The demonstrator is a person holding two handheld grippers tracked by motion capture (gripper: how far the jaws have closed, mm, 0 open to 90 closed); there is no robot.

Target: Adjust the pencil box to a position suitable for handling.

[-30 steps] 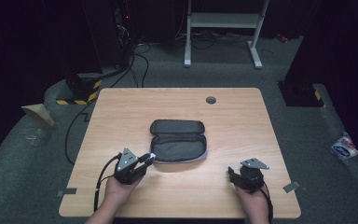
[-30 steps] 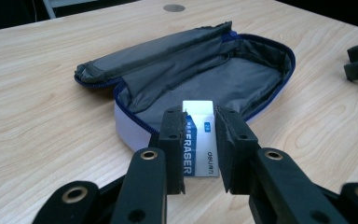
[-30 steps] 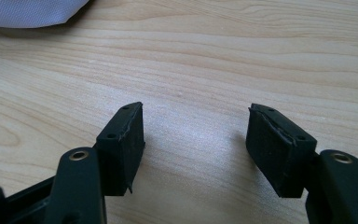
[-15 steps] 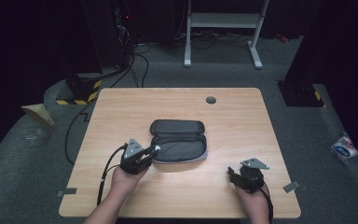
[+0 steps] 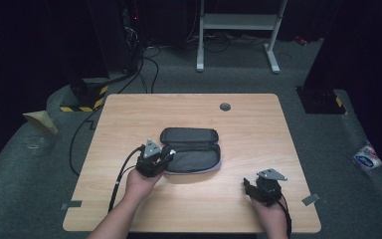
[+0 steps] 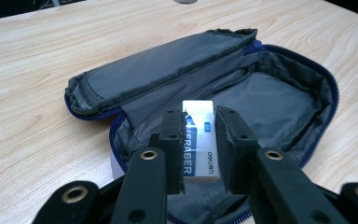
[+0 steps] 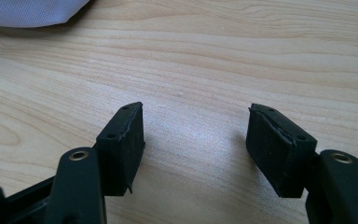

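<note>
An open grey pencil case (image 5: 191, 150) with a blue zip lies in the middle of the wooden table (image 5: 258, 124), its lid folded back. My left gripper (image 5: 165, 155) hangs over the case's near left end, shut on a white eraser (image 6: 199, 140) with blue print. In the left gripper view the eraser sits between the two black jaws above the case's grey lining (image 6: 270, 100). My right gripper (image 5: 251, 186) rests low over bare wood near the front right. Its jaws stand wide apart with nothing between them, as the right gripper view (image 7: 196, 140) shows.
A small dark round disc (image 5: 225, 106) sits near the table's far edge. A corner of the case's pale outer fabric (image 7: 32, 11) shows at the top left of the right gripper view. Cables (image 5: 144, 59) and a metal stand (image 5: 238, 30) lie on the floor beyond the table.
My left gripper has moved forward and right from the table's front left to over the case's open end, carrying the eraser. The right gripper has stayed put.
</note>
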